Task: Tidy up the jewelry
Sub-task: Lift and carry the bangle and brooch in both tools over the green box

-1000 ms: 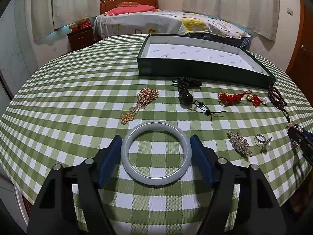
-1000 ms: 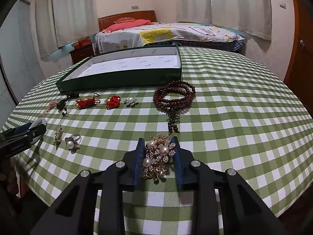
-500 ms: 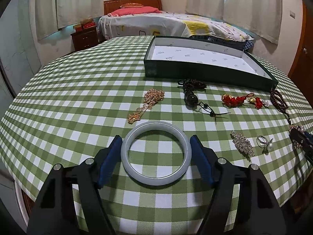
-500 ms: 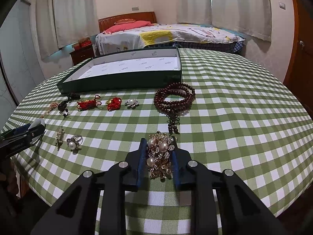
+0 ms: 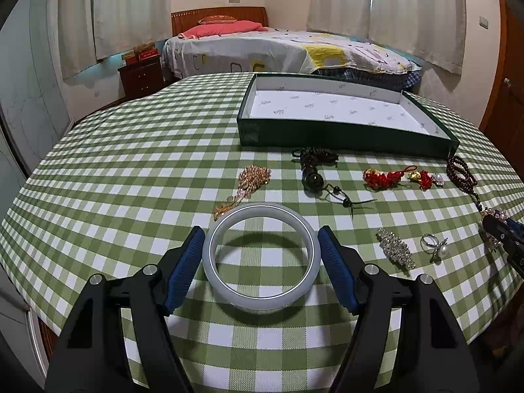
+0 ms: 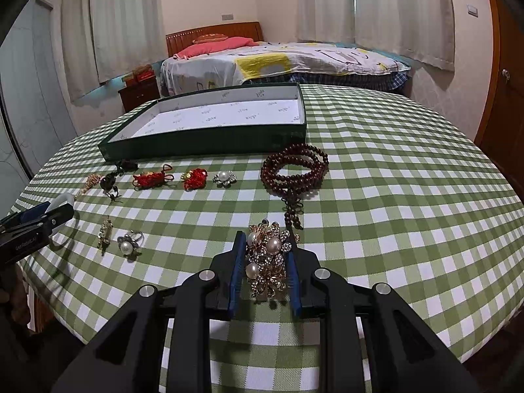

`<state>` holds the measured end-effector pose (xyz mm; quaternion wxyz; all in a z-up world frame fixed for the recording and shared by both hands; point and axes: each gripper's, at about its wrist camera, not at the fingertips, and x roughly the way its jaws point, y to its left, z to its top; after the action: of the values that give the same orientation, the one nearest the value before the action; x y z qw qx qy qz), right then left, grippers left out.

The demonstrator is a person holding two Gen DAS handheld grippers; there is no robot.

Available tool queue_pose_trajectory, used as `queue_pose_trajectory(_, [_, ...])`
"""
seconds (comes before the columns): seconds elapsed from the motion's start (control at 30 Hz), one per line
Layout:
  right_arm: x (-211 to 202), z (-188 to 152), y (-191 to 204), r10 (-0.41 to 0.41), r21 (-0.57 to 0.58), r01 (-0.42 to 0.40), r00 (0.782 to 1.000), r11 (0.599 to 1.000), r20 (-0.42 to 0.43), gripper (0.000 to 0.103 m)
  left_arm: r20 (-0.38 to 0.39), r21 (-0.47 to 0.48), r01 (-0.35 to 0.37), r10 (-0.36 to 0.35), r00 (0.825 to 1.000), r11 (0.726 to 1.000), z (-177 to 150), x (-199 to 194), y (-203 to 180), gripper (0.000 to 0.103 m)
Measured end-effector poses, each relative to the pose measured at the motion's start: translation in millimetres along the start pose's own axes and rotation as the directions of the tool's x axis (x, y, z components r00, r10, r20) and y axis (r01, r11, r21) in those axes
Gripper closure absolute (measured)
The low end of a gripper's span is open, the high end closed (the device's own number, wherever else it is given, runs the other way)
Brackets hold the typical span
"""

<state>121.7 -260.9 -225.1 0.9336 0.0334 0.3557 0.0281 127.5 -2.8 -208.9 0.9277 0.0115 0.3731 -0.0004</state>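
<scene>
My left gripper (image 5: 261, 258) is shut on a pale jade bangle (image 5: 226, 286) and holds it lifted off the checked cloth, its shadow below. My right gripper (image 6: 266, 270) is shut on a gold pearl brooch (image 6: 267, 257), raised a little above the table. An open dark green box (image 5: 344, 131) with a white lining stands at the back; it also shows in the right wrist view (image 6: 209, 140). The left gripper appears at the left edge of the right wrist view (image 6: 36, 226).
On the cloth lie a gold chain piece (image 5: 249, 181), a black bead pendant (image 5: 314, 177), red knot charms (image 5: 383, 177), a rhinestone clip (image 5: 394, 250), a pearl ring (image 5: 435, 245), a small pearl brooch (image 6: 224, 177) and dark red prayer beads (image 6: 294, 168). A bed stands behind.
Both grippers have risen: the bangle came off the table, and the right gripper closed tighter on the pearl brooch and lifted it.
</scene>
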Motion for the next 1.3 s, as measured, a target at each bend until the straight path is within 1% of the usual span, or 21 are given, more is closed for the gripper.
queue_pose_trajectory(0.23, [-15,22,4,0.02,-0.004,-0.02,0.998,1.0,0.062,0.079,0.034,-0.008,0.027,-0.026,0.999,1.0,20,-10,-4,0.034])
queue_pose_trajectory(0.47, [-18,70,8,0.042,-0.019,-0.04,0.988,0.999,0.148,0.079,0.102,0.007,0.055,-0.055,0.993,0.998,65,-11,-13,0.034])
queue_pose_trajectory(0.57, [-8,94,7,0.065,-0.009,-0.064,0.983,0.998,0.17,0.079,0.124,0.01,0.067,-0.068,0.99,0.998,89,-2,-18,0.034])
queue_pose_trajectory(0.6, [-4,101,7,0.066,-0.011,-0.065,0.982,0.998,0.175,0.079,0.13,0.008,0.075,-0.075,0.989,0.997,100,4,-20,0.034])
queue_pose_trajectory(0.67, [7,117,8,0.064,-0.02,-0.062,0.981,0.998,0.181,0.079,0.14,0.006,0.08,-0.08,0.987,0.997,113,12,-22,0.034])
queue_pose_trajectory(0.77, [25,136,8,0.069,-0.01,-0.069,0.98,0.998,0.186,0.079,0.151,0.014,0.077,-0.078,0.985,0.997,137,35,-28,0.034])
queue_pose_trajectory(0.83, [39,146,7,0.072,0.002,-0.073,0.981,0.997,0.178,0.079,0.142,0.012,0.081,-0.082,0.987,0.997,148,50,-28,0.034])
queue_pose_trajectory(0.93, [66,159,3,0.071,0.02,-0.075,0.988,0.997,0.135,0.079,0.089,0.008,0.087,-0.088,0.992,0.996,159,83,-29,0.034])
queue_pose_trajectory(0.97, [79,161,1,0.071,0.028,-0.074,0.991,0.997,0.11,0.079,0.057,0.002,0.088,-0.088,0.994,0.996,161,97,-29,0.034])
queue_pose_trajectory(1.07, [103,159,-2,0.064,0.039,-0.065,0.997,0.997,0.044,0.079,-0.024,-0.026,0.099,-0.1,0.995,0.995,160,129,-25,0.034])
queue_pose_trajectory(1.17, [121,153,-4,0.059,0.032,-0.058,0.998,0.998,-0.018,0.079,-0.081,-0.031,0.101,-0.103,0.991,0.994,154,149,-22,0.034])
queue_pose_trajectory(1.3, [137,145,-3,0.05,0.018,-0.049,0.995,0.999,-0.087,0.079,-0.129,-0.019,0.102,-0.103,0.986,0.995,146,164,-26,0.034])
